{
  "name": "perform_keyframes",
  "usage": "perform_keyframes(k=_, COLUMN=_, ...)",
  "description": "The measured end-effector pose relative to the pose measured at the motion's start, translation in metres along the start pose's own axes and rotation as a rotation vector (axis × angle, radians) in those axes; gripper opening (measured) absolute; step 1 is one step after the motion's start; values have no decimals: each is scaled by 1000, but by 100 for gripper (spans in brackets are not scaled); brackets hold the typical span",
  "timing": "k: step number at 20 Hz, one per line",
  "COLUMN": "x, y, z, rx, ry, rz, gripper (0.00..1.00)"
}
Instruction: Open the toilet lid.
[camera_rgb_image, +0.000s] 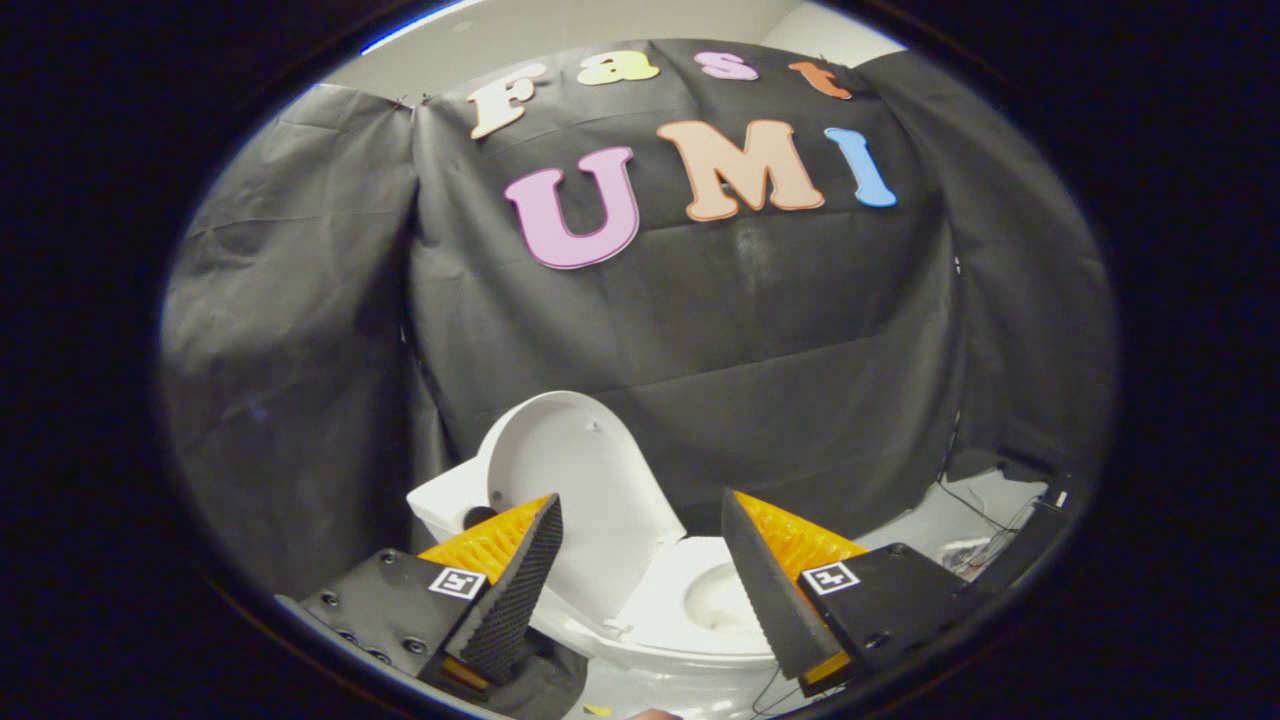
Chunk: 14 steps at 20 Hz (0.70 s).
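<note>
While the claw (640, 520) stands spread and empty, the raised toilet lid (570, 480) lies beyond its fingers, above the bowl (690, 610).

white toilet lid (575, 470) & bowl (690, 600) – plain; black cloth wall (760, 330) – creased, no pattern.

The tool's fingers (520, 570) hide part of the toilet bowl (700, 600), perhaps its near rim too.

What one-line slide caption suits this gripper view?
Open tool holding nothing, fingers apart before a white plastic toilet lid already raised upright above the white ceramic toilet bowl.
</note>
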<state>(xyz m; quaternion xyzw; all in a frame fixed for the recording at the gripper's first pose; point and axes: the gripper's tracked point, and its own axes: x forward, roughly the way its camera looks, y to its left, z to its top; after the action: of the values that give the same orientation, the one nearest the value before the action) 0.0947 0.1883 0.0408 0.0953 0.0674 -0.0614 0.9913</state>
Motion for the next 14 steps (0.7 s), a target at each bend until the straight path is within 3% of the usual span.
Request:
perform_keyframes(k=5, x=-12, y=-61, z=-13, rx=-58, ry=22, rz=-44, gripper=99)
perform_keyframes(k=14, x=-10, y=-86, z=-33, rx=-213, ry=34, rz=76, gripper=98)
